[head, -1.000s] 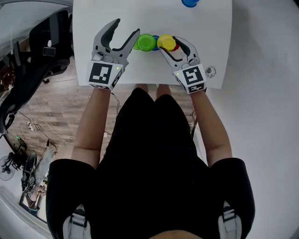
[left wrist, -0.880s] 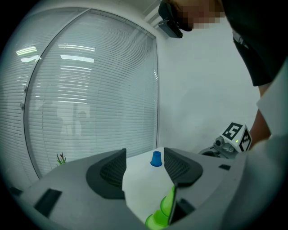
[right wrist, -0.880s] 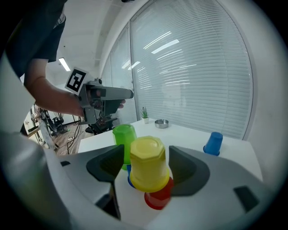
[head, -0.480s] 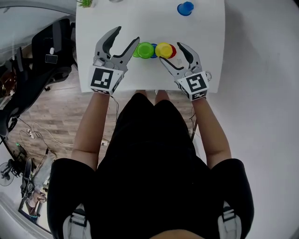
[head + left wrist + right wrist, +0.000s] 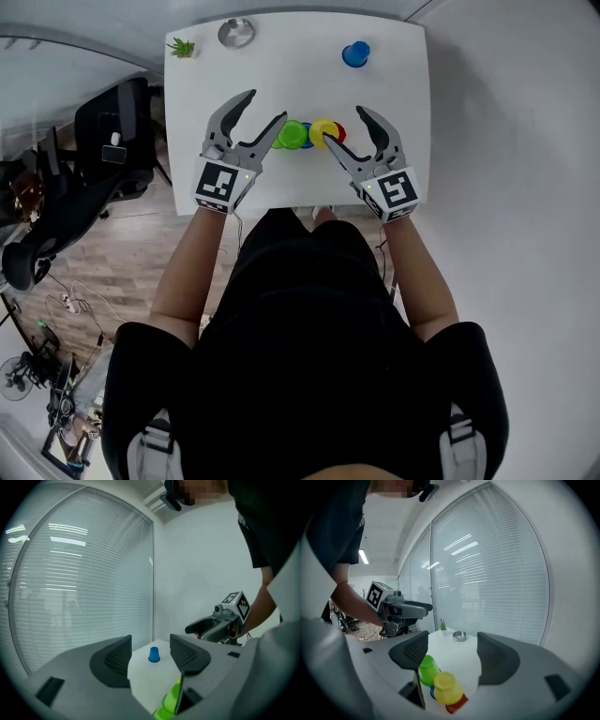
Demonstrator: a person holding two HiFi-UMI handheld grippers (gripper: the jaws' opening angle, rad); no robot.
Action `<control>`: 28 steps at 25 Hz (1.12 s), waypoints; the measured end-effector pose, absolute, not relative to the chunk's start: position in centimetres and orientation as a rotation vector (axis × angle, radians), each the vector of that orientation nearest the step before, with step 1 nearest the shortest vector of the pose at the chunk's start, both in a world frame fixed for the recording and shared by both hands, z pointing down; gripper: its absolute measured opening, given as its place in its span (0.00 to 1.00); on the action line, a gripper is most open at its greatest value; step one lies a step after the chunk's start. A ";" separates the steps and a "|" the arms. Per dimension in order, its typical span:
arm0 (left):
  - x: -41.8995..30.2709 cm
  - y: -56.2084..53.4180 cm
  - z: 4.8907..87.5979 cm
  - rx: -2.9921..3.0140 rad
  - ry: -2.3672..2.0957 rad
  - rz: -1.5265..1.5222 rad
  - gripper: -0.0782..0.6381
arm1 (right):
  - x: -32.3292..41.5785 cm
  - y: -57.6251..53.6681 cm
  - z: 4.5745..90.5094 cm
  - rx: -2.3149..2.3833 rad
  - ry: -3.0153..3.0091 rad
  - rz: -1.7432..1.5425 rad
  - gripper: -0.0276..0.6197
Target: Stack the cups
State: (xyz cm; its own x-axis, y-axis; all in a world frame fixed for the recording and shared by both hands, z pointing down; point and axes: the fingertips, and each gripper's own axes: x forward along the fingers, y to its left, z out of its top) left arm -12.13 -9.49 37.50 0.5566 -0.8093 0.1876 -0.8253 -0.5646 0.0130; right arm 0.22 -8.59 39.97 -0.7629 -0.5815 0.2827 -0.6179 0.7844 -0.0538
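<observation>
- Holds left gripper [image 5: 266, 106] wide and empty near green cup [image 5: 294, 134]
- Keeps right gripper [image 5: 341, 125] wide, jaws just opening, nothing between, near yellow cup [image 5: 324, 130]

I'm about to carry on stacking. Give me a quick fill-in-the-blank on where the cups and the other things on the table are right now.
The cup standing alone, away from the cluster, is ____.
In the head view, the cup peeking out just right of the yellow cup, on the side away from the green cup, is ____.
In the head view, the potted plant sits at the far ____ corner of the table.
Missing words: blue; red; left.
</observation>
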 end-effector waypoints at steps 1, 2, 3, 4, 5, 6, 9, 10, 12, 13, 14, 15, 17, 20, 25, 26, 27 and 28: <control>-12.0 -9.5 37.2 2.696 -1.395 0.241 0.47 | 0.3 -8.7 39.5 0.950 -2.728 0.208 0.55; -11.9 -9.6 36.9 2.710 -1.377 0.237 0.47 | 0.3 -8.9 39.1 0.970 -2.729 0.206 0.54; -11.8 -9.7 36.6 2.724 -1.360 0.232 0.47 | 0.5 -9.1 38.8 0.992 -2.727 0.206 0.53; -11.7 -9.9 36.4 2.736 -1.344 0.227 0.46 | 0.7 -9.4 38.6 1.017 -2.722 0.206 0.52; -11.5 -10.0 36.3 2.745 -1.329 0.222 0.46 | 0.9 -9.6 38.5 1.041 -2.714 0.206 0.52; -11.4 -10.2 36.3 2.752 -1.317 0.217 0.46 | 1.2 -9.9 38.4 1.065 -2.707 0.208 0.52; -11.2 -11.1 36.3 2.771 -1.277 0.209 0.45 | 1.7 -11.1 38.2 1.131 -2.693 0.215 0.51; -11.0 -11.5 36.3 2.780 -1.260 0.209 0.45 | 1.9 -11.5 38.2 1.152 -2.689 0.215 0.51; -10.5 -12.3 36.6 2.796 -1.226 0.212 0.45 | 2.3 -12.6 38.4 1.189 -2.678 0.212 0.51; -10.3 -12.7 36.9 2.802 -1.210 0.215 0.44 | 2.5 -13.1 38.5 1.204 -2.674 0.210 0.51; -10.0 -13.1 37.2 2.804 -1.196 0.220 0.44 | 2.7 -13.7 38.6 1.217 -2.670 0.208 0.51; -9.8 -13.5 37.7 2.802 -1.183 0.228 0.44 | 2.8 -14.2 38.7 1.227 -2.667 0.207 0.51; -9.6 -14.6 38.9 2.786 -1.163 0.252 0.44 | 3.2 -15.5 39.0 1.241 -2.662 0.205 0.51; -9.5 -16.2 40.9 2.743 -1.145 0.289 0.44 | 3.9 -17.5 40.1 1.261 -2.645 0.213 0.51; -9.0 -18.1 43.4 2.697 -1.110 0.349 0.44 | 5.3 -20.1 42.5 1.297 -2.601 0.238 0.52; -8.8 -18.6 43.6 2.700 -1.106 0.349 0.44 | 5.4 -20.6 42.9 1.298 -2.596 0.244 0.52; -8.6 -19.2 43.6 2.708 -1.105 0.335 0.44 | 5.6 -21.1 43.4 1.296 -2.593 0.248 0.52; -8.2 -19.8 43.4 2.720 -1.107 0.314 0.44 | 5.7 -21.6 43.8 1.294 -2.589 0.249 0.52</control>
